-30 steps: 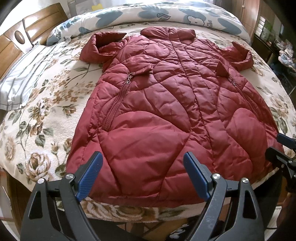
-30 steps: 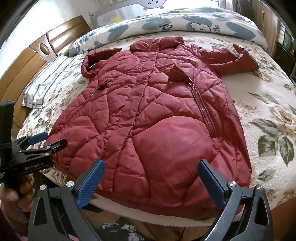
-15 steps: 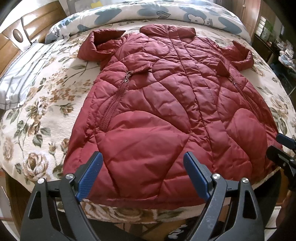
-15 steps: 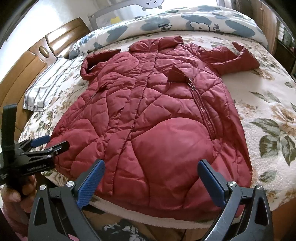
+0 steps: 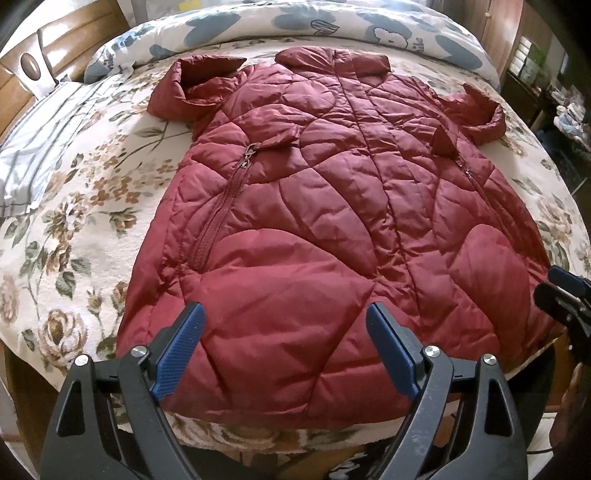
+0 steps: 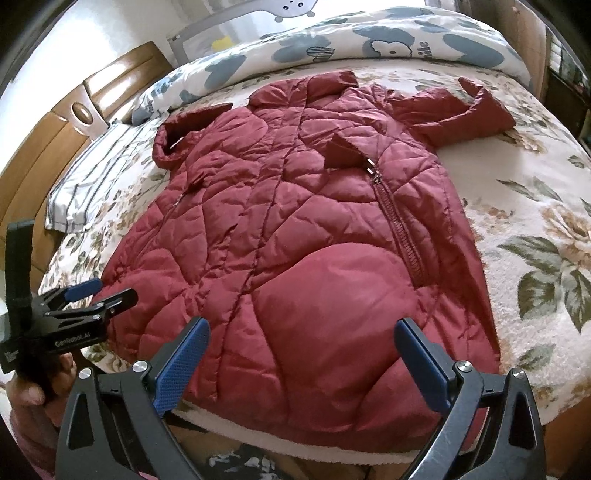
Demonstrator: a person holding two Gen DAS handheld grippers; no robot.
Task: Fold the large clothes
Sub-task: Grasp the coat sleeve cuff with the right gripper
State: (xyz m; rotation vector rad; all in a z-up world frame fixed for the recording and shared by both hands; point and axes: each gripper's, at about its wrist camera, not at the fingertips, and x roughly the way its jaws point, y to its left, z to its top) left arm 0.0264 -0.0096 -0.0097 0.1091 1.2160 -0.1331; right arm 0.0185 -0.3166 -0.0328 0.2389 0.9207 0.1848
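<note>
Left wrist view, floral bedspread (image 5: 74, 206), wooden headboard (image 5: 22, 74), rolled duvet (image 5: 369, 26)

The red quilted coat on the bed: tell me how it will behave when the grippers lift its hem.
The red quilted coat will likely sag and drape, since it lies limp and creased. Its puffy panels suggest it is light for its bulk. The shiny shell looks slippery, so a shallow pinch may slide off.
</note>
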